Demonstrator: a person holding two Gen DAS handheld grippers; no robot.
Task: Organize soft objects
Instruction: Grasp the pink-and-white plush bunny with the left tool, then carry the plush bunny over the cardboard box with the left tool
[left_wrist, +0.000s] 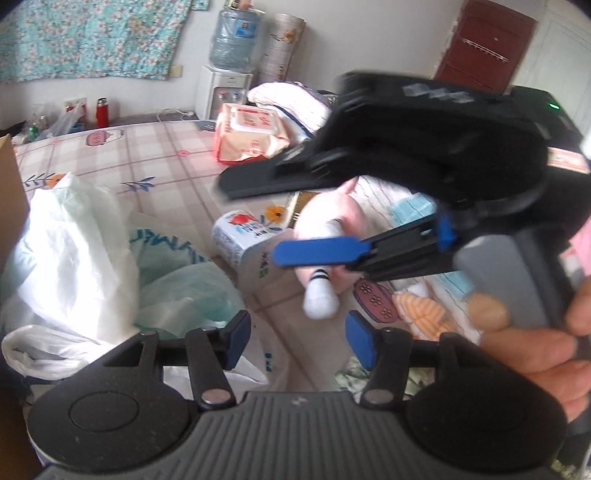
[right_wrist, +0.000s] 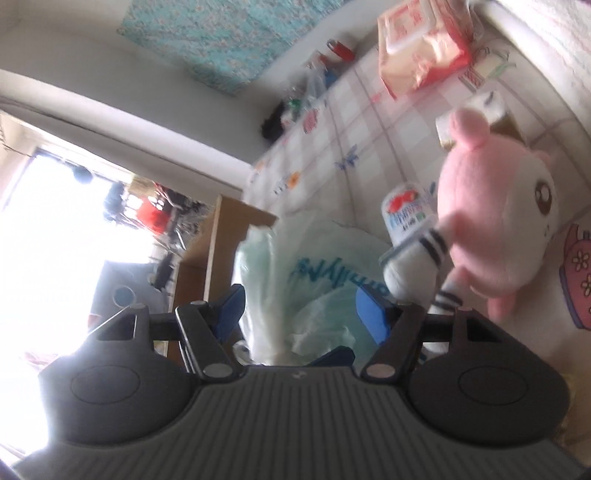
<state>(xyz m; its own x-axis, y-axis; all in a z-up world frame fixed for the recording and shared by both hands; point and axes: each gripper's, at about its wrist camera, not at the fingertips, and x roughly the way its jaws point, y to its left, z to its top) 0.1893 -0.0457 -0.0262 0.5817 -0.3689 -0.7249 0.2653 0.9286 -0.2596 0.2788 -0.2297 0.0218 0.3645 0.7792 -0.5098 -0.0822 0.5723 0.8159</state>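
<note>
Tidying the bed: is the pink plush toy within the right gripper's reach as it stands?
Probably yes: the right gripper is open and empty, and the pink plush toy lies uncovered just beside its fingers.

Your pink plush toy (right_wrist: 491, 221) has a white face and white limbs ringed with dark stripes, and it lies on a bed sheet (left_wrist: 155, 155) checked in pale pink and cream with small flower prints. Beside it you have pale green and white plastic bags (left_wrist: 74, 240) with teal lettering, and a red-and-cream wipes pack (left_wrist: 251, 129).
</note>
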